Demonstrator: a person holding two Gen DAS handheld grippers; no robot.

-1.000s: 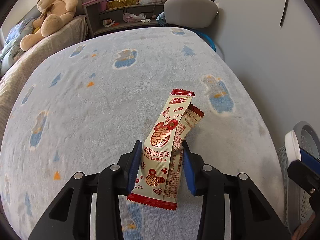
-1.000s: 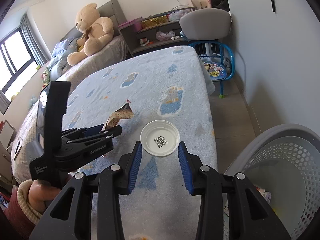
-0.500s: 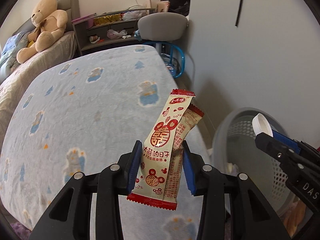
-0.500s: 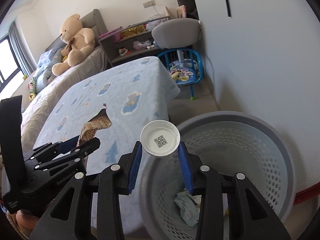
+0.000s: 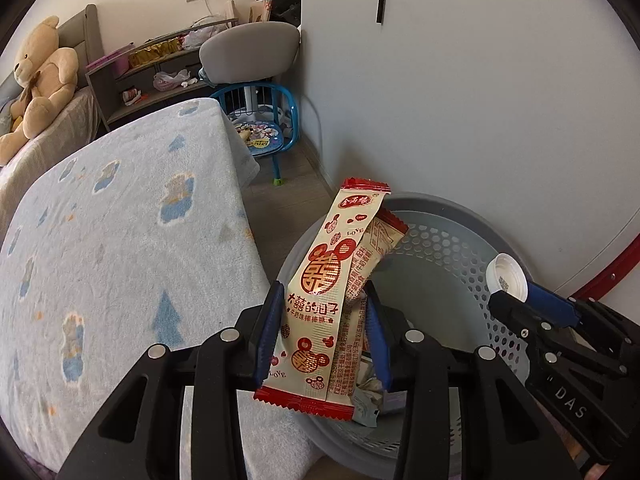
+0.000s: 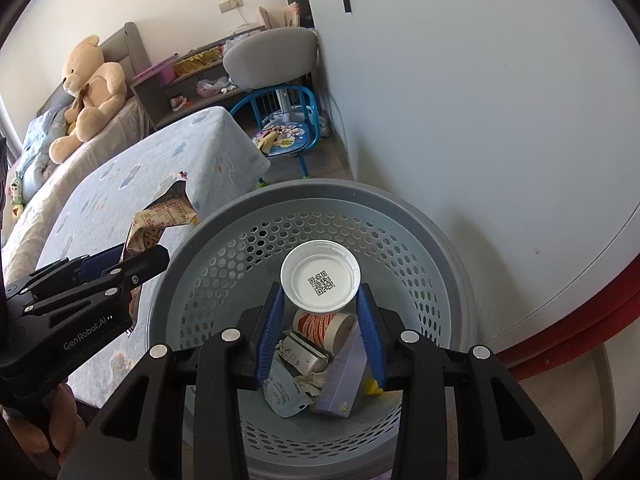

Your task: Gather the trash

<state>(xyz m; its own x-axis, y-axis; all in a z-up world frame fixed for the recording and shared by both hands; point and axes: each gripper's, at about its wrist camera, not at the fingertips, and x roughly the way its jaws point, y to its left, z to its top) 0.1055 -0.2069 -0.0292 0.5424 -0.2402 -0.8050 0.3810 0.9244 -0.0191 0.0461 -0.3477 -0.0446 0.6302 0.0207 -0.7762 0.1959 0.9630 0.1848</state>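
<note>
My left gripper (image 5: 324, 332) is shut on a cream and red snack wrapper (image 5: 328, 280), held upright over the left rim of the grey perforated trash basket (image 5: 452, 240). The right gripper (image 6: 320, 324) is shut on a white round lid (image 6: 320, 282) with a QR code, directly above the basket's (image 6: 240, 248) inside. Several pieces of trash lie at the basket's bottom, among them a paper cup (image 6: 324, 326) and a lavender box (image 6: 340, 384). In the left wrist view the right gripper (image 5: 520, 296) with the lid (image 5: 506, 278) shows at the right; in the right wrist view the wrapper (image 6: 160, 220) shows at the left.
A bed with a pale blue patterned blanket (image 5: 120, 240) lies left of the basket. A white wall (image 6: 480, 120) stands right behind it. Farther back are a small blue child's chair (image 6: 284, 136), a grey chair (image 5: 248, 52), shelves and a teddy bear (image 5: 40, 80).
Both grippers swung right from over the bed to the basket, still gripping the wrapper and the lid. The lid now hangs over the basket's inside, the wrapper at its left rim.
</note>
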